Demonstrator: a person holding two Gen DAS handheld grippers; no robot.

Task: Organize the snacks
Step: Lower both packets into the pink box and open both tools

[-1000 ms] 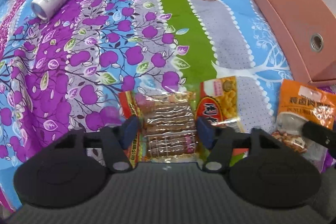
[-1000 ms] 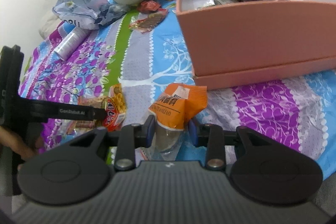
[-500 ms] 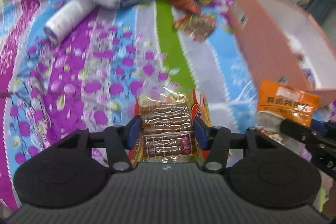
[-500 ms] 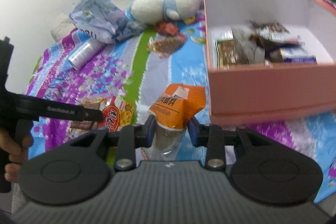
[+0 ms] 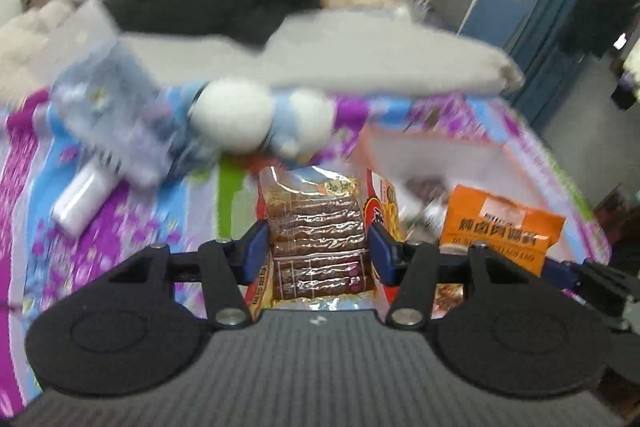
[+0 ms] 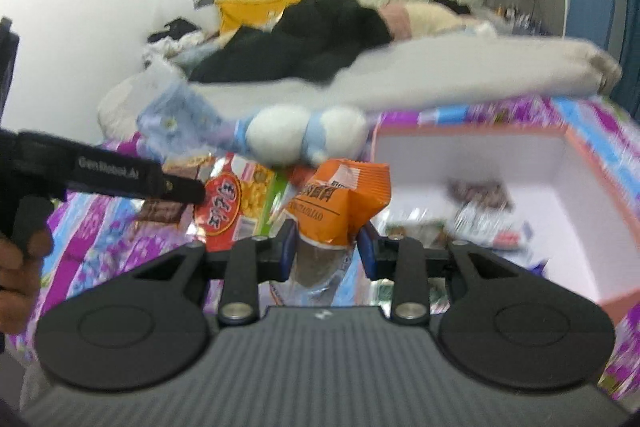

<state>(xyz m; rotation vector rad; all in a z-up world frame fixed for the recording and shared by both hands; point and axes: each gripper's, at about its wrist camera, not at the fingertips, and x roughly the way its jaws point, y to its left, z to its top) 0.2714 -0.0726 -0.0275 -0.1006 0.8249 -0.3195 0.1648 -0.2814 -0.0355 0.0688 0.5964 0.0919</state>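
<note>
Cluttered bed around me: floral bedspread (image 5: 100, 227), a white-and-blue plush toy (image 5: 260, 119) straight ahead, a crumpled pale-blue printed bag (image 5: 116, 123) to its left, and a white cylindrical bottle (image 5: 80, 199) lying on its side below the bag. Behind all that sits a long grey pillow (image 6: 460, 67) with a black garment (image 6: 304, 39) piled past it — background heavily blurred.

The pink box (image 6: 592, 167) stands open to the right of the plush toy, white inside, a few wrapped snacks already in it; I can't read which.

My left gripper (image 5: 318, 247) is closed on two packs at once: a clear pack of brown snack bars (image 5: 316, 227) squarely between the blue pads, and a red-and-yellow snack pack (image 5: 384, 203) pressed against the right pad behind it. Both stick up forward of the fingers, clear of the bedspread.

My right gripper (image 6: 326, 249) clamps the clear lower end of an orange snack bag (image 6: 344, 203), narrow grip, with the orange top puffed above the fingers. In the right view, the left gripper with its packs is just left of the orange bag — the box lies to the right, beyond it.
</note>
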